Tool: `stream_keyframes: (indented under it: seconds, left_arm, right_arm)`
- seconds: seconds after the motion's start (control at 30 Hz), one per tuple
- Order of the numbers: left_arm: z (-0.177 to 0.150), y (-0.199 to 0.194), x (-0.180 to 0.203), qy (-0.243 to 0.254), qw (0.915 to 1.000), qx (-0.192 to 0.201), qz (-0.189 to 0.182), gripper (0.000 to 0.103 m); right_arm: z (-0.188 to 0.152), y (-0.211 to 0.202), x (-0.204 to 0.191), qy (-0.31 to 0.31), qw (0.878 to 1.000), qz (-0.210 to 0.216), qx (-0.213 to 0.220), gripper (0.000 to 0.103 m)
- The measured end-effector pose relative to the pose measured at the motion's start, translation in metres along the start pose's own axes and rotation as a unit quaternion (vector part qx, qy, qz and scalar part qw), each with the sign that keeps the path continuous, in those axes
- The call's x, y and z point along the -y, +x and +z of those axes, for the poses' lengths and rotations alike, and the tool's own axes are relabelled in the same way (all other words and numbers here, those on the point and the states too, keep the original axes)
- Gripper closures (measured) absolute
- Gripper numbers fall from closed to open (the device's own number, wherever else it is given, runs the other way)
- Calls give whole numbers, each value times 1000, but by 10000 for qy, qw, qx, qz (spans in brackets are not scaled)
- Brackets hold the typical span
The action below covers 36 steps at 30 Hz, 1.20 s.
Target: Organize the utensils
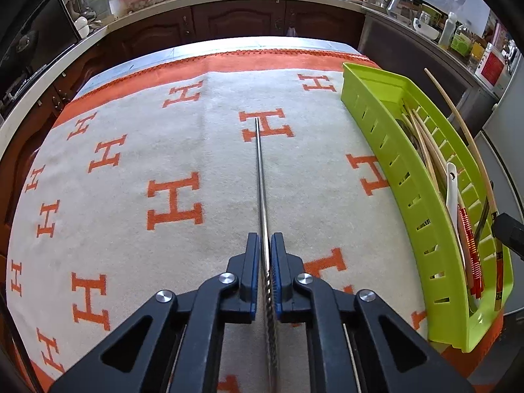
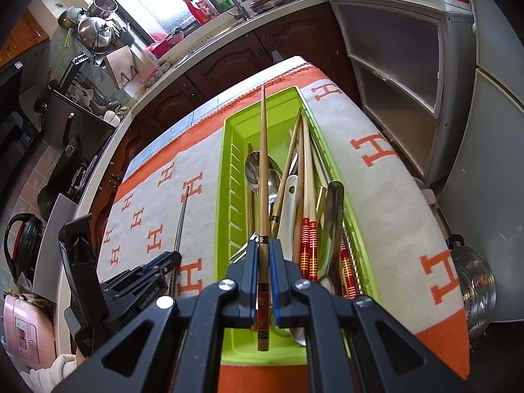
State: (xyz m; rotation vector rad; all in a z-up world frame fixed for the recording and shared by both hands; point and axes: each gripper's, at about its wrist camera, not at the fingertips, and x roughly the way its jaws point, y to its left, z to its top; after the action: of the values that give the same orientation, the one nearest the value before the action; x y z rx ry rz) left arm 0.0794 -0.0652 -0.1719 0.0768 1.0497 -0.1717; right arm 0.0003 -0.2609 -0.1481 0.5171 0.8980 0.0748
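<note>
You worked over a table (image 1: 183,53) covered by a cream blanket (image 1: 137,150) with orange H letters and an orange border. A lime-green slotted plastic tray (image 1: 386,150) sat directly on the blanket at its right side, long axis running away from you. The rest of the blanket lay flat. Whether the metal chopstick (image 1: 260,170) touched it could not be told.

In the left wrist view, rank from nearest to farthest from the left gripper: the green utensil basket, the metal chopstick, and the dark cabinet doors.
1. Metal chopstick: clamped between the left gripper's fingers, pointing straight ahead over the cloth.
2. Green utensil basket: on the cloth, off to the right.
3. Dark cabinet doors: beyond the table's far edge.
</note>
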Motion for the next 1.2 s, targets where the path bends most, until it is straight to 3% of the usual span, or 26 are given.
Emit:
stream_keyframes:
  seconds: [0.27,0.47,0.77,1.03,1.1,1.17,1.2]
  left_arm:
    - [7,-3,-8,-348,9989,-138,-280,100]
    - [26,-31,3,-429,9969,72,-649,100]
    - [69,-60,52,-329,9884,98,-1479,100]
    - [78,-43,98,-182,9852,-277,-1683,99]
    - [77,-36,105,-84,9859,-382,-1624,93]
    - [73,-33,108,20,9865,-499,-1559,73]
    - [70,-34,109,71,9870,-491,-1526,70]
  right_arm:
    - [4,6,-2,-269,9991,-278,-170,96]
    - [11,22,1,-447,9963,-558,-471,95]
    - [14,7,8,-188,9991,-287,-243,94]
    - [16,-12,15,-34,9996,-259,-45,94]
    - [16,-15,16,-18,9996,-268,-23,94]
    - [17,-17,18,1,9996,-267,-15,94]
    - [17,-18,18,2,9996,-268,-6,94]
